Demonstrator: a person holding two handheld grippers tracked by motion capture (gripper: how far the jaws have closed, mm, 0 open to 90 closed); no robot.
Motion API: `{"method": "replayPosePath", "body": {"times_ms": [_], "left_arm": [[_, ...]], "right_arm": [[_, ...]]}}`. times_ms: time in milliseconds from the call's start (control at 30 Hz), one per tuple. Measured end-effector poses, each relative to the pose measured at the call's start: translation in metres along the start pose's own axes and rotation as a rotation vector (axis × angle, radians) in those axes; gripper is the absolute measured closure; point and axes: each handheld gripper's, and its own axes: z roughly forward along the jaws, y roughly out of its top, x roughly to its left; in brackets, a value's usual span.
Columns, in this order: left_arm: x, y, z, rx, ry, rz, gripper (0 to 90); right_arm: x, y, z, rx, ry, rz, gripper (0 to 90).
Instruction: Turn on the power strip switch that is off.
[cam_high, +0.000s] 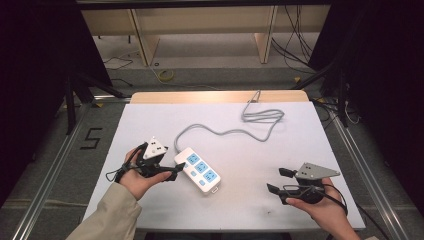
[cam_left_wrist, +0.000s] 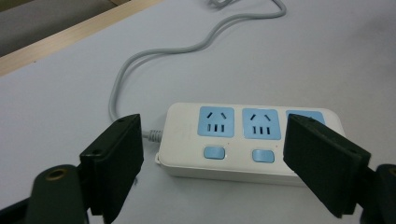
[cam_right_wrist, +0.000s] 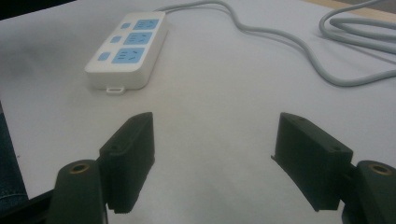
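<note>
Lower left of the high view, a beige sleeve comes up from the bottom edge and the left hand wraps the left gripper, held level and pointing right, its grey three-cornered plate on top. Its jaws stand wide with nothing clamped; in the left gripper view the strip lies just beyond and between the two black pads, close to them but not pressed. A thin black cable loops off the back of the hand.

Centre now: one strip on the white table, lying on a slant, just beside the left gripper's tips. It's a white, smooth plastic block with rounded corners, three pale blue sockets in a row, and small blue buttons beside them; three show in the right gripper view. A little hanging tab sticks out at its near end. One grey cord snakes from its far end toward the upper right and bunches into loose loops near the table's wooden back edge.

Lower right: the right hand cradles the right gripper from below, pointing left toward the strip and well apart from it. Jaws wide, only bare table between them in the right gripper view. Two grippers, two hands, one strip, one cord
</note>
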Motion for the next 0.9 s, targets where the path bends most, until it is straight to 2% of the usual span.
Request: {"method": "replayPosePath", "body": {"times_ms": [233, 600, 900], "left_arm": [[0.000, -0.006, -0.005, -0.018, 0.003, -0.010, 18.8], [-0.002, -0.018, -0.013, -0.026, -0.014, 0.007, 18.1], [-0.001, -0.034, -0.021, -0.020, 0.002, 0.021, 18.2]], "right_arm": [[0.000, 0.000, 0.000, -0.001, 0.003, -0.002, 28.8], [-0.001, 0.000, 0.000, 0.000, 0.000, 0.003, 28.7], [-0.001, -0.001, 0.000, 0.001, 0.001, 0.004, 28.5]]}}
